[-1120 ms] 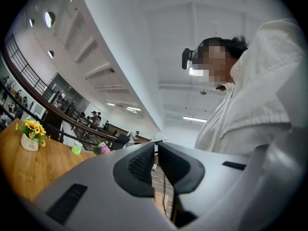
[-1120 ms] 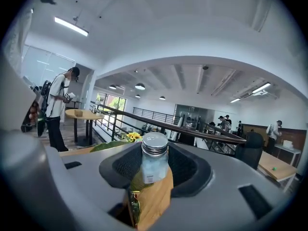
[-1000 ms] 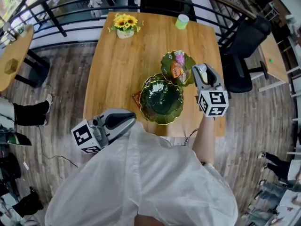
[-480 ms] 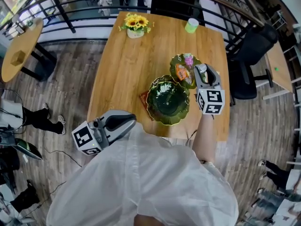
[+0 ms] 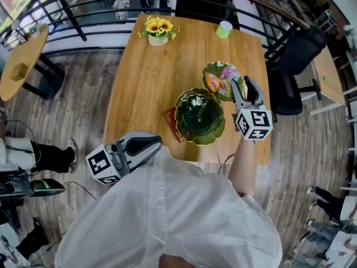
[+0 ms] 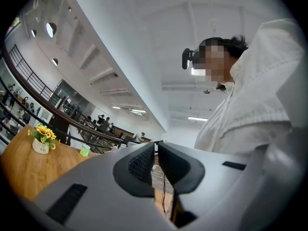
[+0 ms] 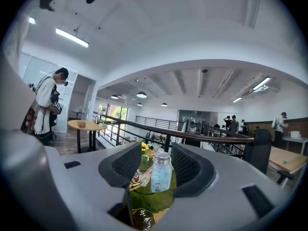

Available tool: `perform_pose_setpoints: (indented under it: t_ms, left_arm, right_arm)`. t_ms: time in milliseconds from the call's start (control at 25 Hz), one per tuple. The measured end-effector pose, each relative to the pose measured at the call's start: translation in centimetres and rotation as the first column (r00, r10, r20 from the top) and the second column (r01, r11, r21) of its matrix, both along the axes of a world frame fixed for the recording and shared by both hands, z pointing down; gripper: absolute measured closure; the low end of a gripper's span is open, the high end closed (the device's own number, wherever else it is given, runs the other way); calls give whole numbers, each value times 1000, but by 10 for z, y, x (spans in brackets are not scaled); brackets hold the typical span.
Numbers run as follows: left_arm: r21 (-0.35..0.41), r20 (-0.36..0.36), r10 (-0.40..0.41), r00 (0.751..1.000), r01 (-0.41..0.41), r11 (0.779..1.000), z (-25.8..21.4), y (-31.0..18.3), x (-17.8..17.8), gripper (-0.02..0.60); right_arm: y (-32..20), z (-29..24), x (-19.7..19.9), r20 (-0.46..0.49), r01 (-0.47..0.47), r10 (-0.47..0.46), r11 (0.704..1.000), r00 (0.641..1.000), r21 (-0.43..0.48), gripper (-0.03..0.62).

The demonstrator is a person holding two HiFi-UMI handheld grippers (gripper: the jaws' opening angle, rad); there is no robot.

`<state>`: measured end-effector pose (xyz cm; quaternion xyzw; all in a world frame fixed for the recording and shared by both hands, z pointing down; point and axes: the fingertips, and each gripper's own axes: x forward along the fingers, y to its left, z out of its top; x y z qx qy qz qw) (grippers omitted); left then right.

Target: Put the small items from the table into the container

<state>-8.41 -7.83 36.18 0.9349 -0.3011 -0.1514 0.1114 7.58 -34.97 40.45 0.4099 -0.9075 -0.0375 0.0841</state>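
The right hand-held gripper (image 5: 237,84) is being opened, with a small bottle (image 7: 160,174) between its jaws, at the green plate (image 5: 208,70) near the table's (image 5: 150,77) right edge. The left hand-held gripper (image 6: 156,160) is closed and empty.

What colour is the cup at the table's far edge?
The cup is light green; best in head view.
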Motion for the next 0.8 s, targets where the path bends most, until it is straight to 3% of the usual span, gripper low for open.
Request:
perform_pose_setpoints:
  t_ms: [400,800]
  left_arm:
    - [24,-18,129,992,-128,991,-4,-13,28,572]
    - [21,-53,194,980,-194,981,2,-24,40,572]
  right_arm:
    - [41,-18,31,139,13,-12,1000,990,-9,416]
    - [102,-26,38,242,48,-47,999,969,1,418]
